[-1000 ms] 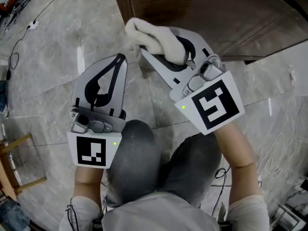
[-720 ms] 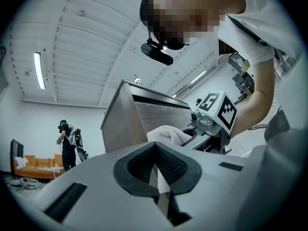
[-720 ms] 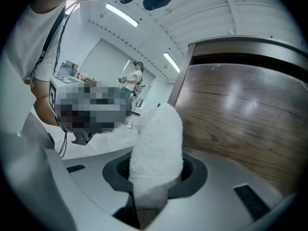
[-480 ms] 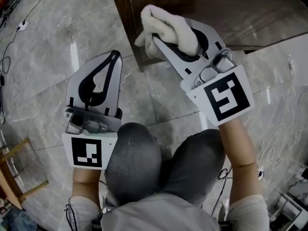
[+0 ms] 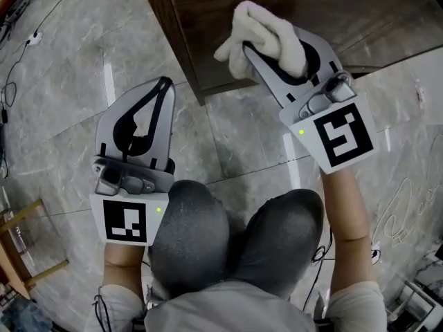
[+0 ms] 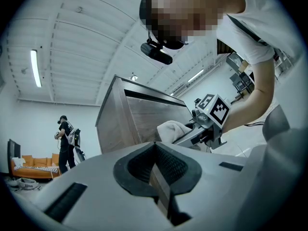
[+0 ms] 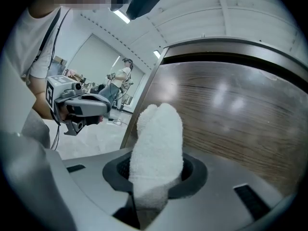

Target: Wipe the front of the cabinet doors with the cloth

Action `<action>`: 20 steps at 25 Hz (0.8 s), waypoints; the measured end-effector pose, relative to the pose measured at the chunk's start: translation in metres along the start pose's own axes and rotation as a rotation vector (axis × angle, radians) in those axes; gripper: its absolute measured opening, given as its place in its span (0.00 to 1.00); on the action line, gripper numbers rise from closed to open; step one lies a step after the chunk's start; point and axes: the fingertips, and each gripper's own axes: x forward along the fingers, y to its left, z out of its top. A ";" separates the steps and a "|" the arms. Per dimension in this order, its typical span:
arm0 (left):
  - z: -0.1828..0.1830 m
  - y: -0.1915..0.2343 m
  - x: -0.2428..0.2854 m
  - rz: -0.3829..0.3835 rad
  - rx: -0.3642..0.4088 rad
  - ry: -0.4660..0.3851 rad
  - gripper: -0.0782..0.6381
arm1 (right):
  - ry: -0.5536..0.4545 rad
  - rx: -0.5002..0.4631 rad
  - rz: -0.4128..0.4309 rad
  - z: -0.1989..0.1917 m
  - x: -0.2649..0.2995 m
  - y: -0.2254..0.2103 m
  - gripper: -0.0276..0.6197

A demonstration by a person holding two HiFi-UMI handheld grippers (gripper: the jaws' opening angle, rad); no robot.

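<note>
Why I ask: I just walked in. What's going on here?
A person holds a gripper in each hand. The right gripper is clamped on a white cloth, held up at the front of the dark wooden cabinet; actual contact can't be confirmed. The left gripper is shut and empty, off to the side above the floor.

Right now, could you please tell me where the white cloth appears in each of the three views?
Head view: cloth upper centre, over the cabinet.
Left gripper view: cloth just right of centre, before the cabinet.
Right gripper view: cloth bottom centre, between the jaws.
Shared landmark: the brown cabinet.
</note>
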 end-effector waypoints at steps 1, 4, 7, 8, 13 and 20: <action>0.000 -0.002 0.001 -0.003 0.002 0.002 0.13 | 0.005 0.007 -0.013 -0.004 -0.004 -0.006 0.25; 0.002 -0.011 0.008 -0.013 0.009 0.004 0.13 | 0.017 0.022 -0.054 -0.016 -0.020 -0.027 0.25; 0.004 -0.022 0.017 -0.028 0.014 0.006 0.13 | 0.030 0.023 -0.100 -0.028 -0.037 -0.051 0.25; 0.005 -0.026 0.020 -0.033 0.014 0.008 0.13 | 0.036 0.022 -0.116 -0.032 -0.043 -0.059 0.25; 0.007 -0.041 0.033 -0.055 0.016 0.007 0.13 | 0.056 0.021 -0.179 -0.048 -0.065 -0.089 0.25; 0.010 -0.060 0.046 -0.078 0.019 0.008 0.13 | 0.074 0.042 -0.216 -0.063 -0.082 -0.109 0.25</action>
